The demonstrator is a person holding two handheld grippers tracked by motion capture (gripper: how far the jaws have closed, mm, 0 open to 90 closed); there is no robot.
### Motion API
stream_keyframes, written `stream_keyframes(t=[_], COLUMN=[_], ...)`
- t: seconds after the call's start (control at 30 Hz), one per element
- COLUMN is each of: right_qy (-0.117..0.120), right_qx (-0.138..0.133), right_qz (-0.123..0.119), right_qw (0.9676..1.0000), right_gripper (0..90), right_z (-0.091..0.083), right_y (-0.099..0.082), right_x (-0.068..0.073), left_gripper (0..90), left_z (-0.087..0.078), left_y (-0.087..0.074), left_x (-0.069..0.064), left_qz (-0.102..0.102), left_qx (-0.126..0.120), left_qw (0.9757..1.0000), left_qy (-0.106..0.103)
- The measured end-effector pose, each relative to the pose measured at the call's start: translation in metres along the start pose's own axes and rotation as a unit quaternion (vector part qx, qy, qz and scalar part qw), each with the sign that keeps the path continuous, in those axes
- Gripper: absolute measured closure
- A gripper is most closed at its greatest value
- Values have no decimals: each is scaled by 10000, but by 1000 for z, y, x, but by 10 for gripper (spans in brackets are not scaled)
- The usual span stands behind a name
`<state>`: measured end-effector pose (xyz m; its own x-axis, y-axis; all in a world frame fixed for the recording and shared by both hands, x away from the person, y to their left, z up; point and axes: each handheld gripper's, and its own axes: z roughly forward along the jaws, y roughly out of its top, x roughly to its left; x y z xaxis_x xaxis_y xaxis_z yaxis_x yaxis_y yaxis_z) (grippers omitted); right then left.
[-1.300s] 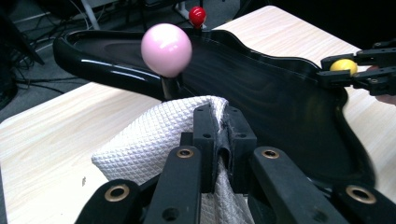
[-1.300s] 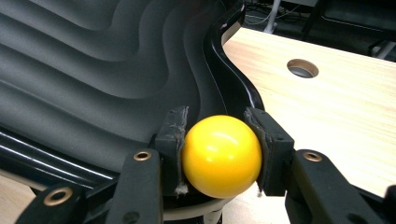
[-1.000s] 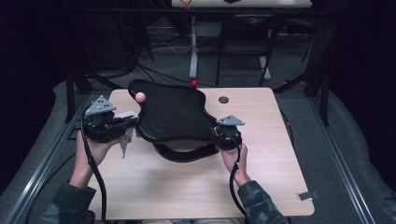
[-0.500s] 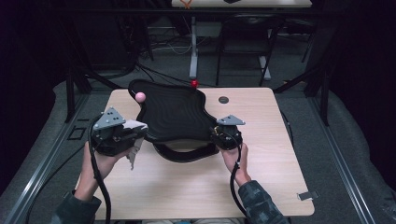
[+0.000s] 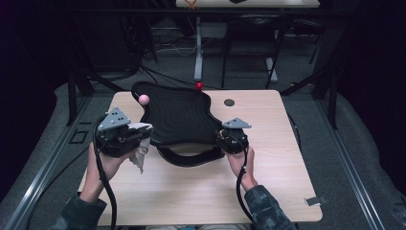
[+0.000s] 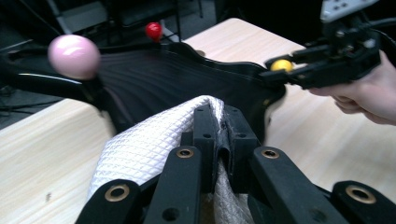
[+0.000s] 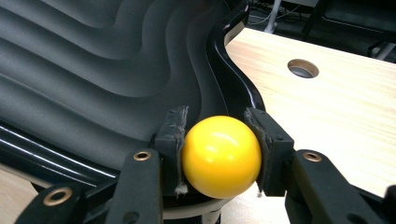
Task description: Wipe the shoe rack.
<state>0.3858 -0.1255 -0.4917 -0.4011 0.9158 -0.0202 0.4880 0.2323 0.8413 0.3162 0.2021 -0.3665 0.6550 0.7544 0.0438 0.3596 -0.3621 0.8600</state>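
Observation:
A black tray (image 5: pixel 179 120) with a rippled surface rests on the wooden table (image 5: pixel 201 191). Ball knobs stick out of its rim: pink (image 5: pixel 143 99) at the far left, red (image 5: pixel 199 86) at the back, yellow (image 7: pixel 220 156) at the right. My right gripper (image 7: pixel 217 126) is shut on the yellow knob, both pads pressed against it; it also shows in the high view (image 5: pixel 221 136). My left gripper (image 6: pixel 219 116) is shut on a white quilted cloth (image 6: pixel 140 144) just in front of the tray's left edge. The cloth (image 5: pixel 139 158) hangs below the left gripper (image 5: pixel 146 130).
A curved black base (image 5: pixel 191 158) sticks out under the tray's near side. A round cable hole (image 5: pixel 229 102) sits in the table at the back right. A small grey clip (image 5: pixel 316 200) lies near the front right corner. Dark floor and frame rails surround the table.
My left gripper has shifted a little toward the person with the cloth, which now hangs in view below it. The right gripper and the tray have stayed put.

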Motion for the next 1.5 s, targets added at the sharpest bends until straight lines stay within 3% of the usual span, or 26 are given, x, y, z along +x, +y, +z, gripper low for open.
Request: stream_keyframes(t=[0.33,0.43,0.57,0.8,1.0,1.23,1.5], right_qy=[22,28,49,70,109,165,175], right_qx=[-2,-5,-17,-19,-37,-70,-70], right_qz=[-18,-37,-38,-40,-54,-42,-48], right_qw=[10000,10000,10000,10000,9999,9998,9998], right_gripper=[597,597,597,597,597,597,597], right_z=[0,0,0,0,0,0,1], right_y=[0,0,0,0,-1,-2,-1], right_x=[-1,-1,-2,-2,-3,-6,-7], left_gripper=[854,854,854,855,854,853,853], left_z=[7,11,18,28,35,45,58], left_y=[5,5,5,2,-1,-6,-18], left_x=[29,38,48,64,78,88,89], left_qz=[-137,-188,-108,-231,-291,-284,-200], left_qx=[34,31,112,152,200,245,265], left_qw=[9995,9994,9995,9994,9991,9988,9993], left_qy=[294,296,275,191,247,304,160])
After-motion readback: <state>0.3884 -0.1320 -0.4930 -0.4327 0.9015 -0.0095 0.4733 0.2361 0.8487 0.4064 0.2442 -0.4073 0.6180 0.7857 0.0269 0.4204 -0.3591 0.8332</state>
